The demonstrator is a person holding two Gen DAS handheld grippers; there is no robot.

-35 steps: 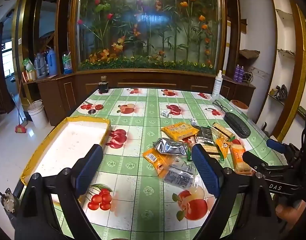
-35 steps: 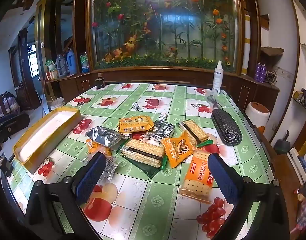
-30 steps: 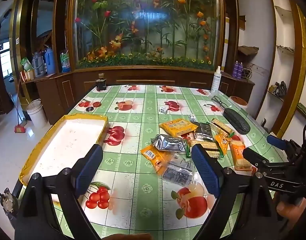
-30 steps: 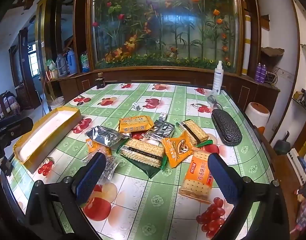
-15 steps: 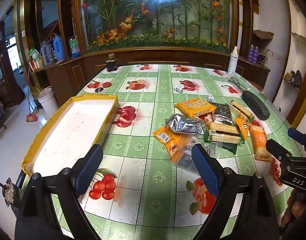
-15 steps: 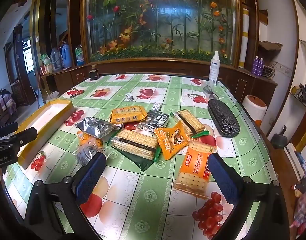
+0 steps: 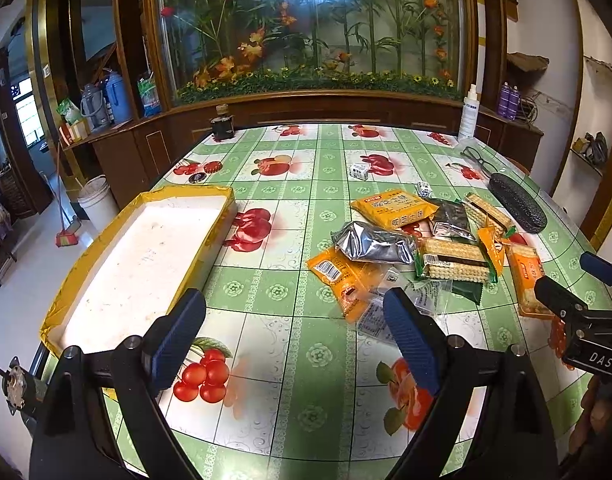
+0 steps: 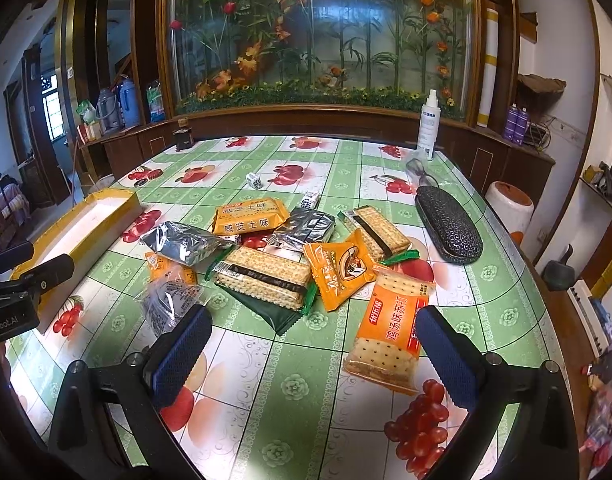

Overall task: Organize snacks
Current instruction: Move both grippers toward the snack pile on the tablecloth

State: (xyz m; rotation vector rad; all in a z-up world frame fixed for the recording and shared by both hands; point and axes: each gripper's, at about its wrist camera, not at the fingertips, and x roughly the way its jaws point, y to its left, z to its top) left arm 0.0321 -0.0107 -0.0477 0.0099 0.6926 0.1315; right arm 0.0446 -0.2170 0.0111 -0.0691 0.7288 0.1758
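We note the left gripper with fingers spread wide and holding nothing; beyond its left finger sits the yellow-rimmed tray, its white floor bare. The right gripper is likewise agape and unladen. The snack packets lie heaped on the tablecloth ahead of our fingers, the orange cracker pack just inside the right finger.

Left gripper hovers, fingers spread wide; right gripper likewise, seemingly empty.
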